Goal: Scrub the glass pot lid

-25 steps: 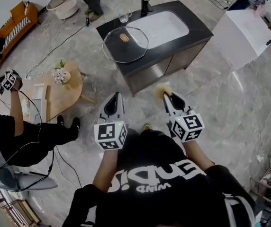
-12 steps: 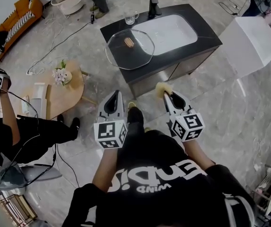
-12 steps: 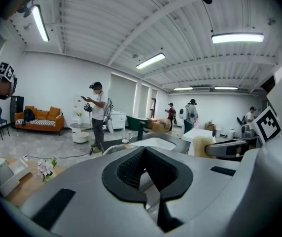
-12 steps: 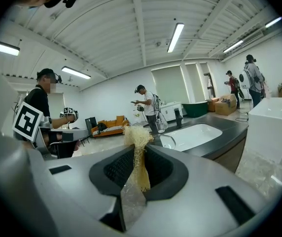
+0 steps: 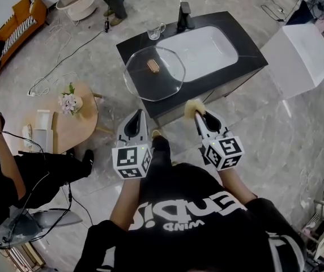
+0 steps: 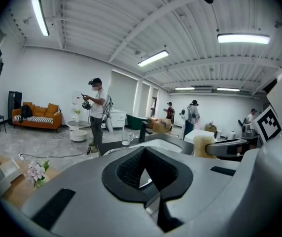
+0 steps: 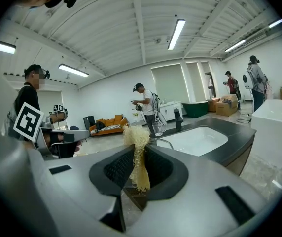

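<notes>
Head view, looking steeply down: a glass pot lid point(image 5: 153, 81) is seen lying flat on a black counter point(image 5: 247, 58), knob point(image 5: 153, 67) upward, just left of a white sink basin point(image 5: 204, 44). The lid is nearly round, so no long axis can be told; its rim reaches the counter's left edge. A faucet point(image 5: 183, 15) and a glass cup point(image 5: 155, 32) are set behind it. Both grippers are held over the floor, near the counter's front edge but apart from it, tips pointed toward it.

Only this view shows the lid whole; the gripper views look level across the room and show little of it. Ceiling lights point(image 6: 153, 58) and standing people point(image 6: 97, 107) are shown there instead.

In the left gripper view, the left gripper point(image 6: 145, 157) is shown with jaws together, nothing between them. In the right gripper view, the right gripper point(image 7: 137, 154) is clamped on a pale fibre scrubber point(image 7: 137, 142), its tuft sticking up past the tips.

A round wooden table point(image 5: 85, 123) bearing flowers point(image 5: 68, 102) stands to the left, with another person point(image 5: 20, 174) beside it.
</notes>
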Motion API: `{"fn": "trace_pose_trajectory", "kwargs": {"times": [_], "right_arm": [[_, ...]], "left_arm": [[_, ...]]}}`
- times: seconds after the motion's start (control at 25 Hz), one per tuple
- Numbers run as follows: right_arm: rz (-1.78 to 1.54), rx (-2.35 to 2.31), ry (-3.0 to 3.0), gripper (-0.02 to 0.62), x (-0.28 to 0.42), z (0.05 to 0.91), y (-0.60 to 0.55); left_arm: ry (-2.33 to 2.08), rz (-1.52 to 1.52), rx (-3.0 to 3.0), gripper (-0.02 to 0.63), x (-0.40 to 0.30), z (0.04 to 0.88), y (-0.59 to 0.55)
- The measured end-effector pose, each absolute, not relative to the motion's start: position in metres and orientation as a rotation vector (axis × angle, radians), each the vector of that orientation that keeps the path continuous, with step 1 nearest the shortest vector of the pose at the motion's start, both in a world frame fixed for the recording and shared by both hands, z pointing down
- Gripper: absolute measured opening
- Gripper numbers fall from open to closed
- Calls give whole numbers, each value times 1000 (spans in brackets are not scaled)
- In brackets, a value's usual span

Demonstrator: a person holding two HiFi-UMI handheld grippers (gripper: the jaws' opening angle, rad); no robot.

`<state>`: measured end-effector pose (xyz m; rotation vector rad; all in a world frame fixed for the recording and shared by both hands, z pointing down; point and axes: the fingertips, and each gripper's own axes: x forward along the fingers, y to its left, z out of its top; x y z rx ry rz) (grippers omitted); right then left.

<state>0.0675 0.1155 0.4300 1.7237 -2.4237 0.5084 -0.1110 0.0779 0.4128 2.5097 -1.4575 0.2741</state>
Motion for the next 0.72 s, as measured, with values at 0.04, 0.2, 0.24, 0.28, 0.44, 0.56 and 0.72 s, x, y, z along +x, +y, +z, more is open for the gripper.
{"fn": "trace_pose_trajectory", "kwargs": {"times": [0.04, 0.2, 0.24, 0.28, 0.44, 0.56, 0.72], "right_arm": [[515, 1725, -2420, 57, 69, 431, 108], [537, 1724, -2411, 57, 68, 432, 78], [540, 1724, -2411, 57, 66, 432, 70], [544, 1725, -2411, 57, 65, 431, 63], [553, 1732, -2403, 57, 59, 427, 31], [551, 1738, -2399, 57, 53, 426, 7], [540, 1761, -2395, 57, 47, 424, -21]], "left_arm": [[-1452, 276, 2510, 14, -109, 413, 70], [-1432, 286, 2510, 14, -109, 414, 39], [-1426, 290, 2512, 14, -110, 414, 31], [-1420, 294, 2516, 14, -110, 413, 23], [-1393, 309, 2532, 14, -113, 410, -11], [-1368, 315, 2542, 14, -115, 411, -33], [-1315, 331, 2565, 14, -116, 418, -59]]}}
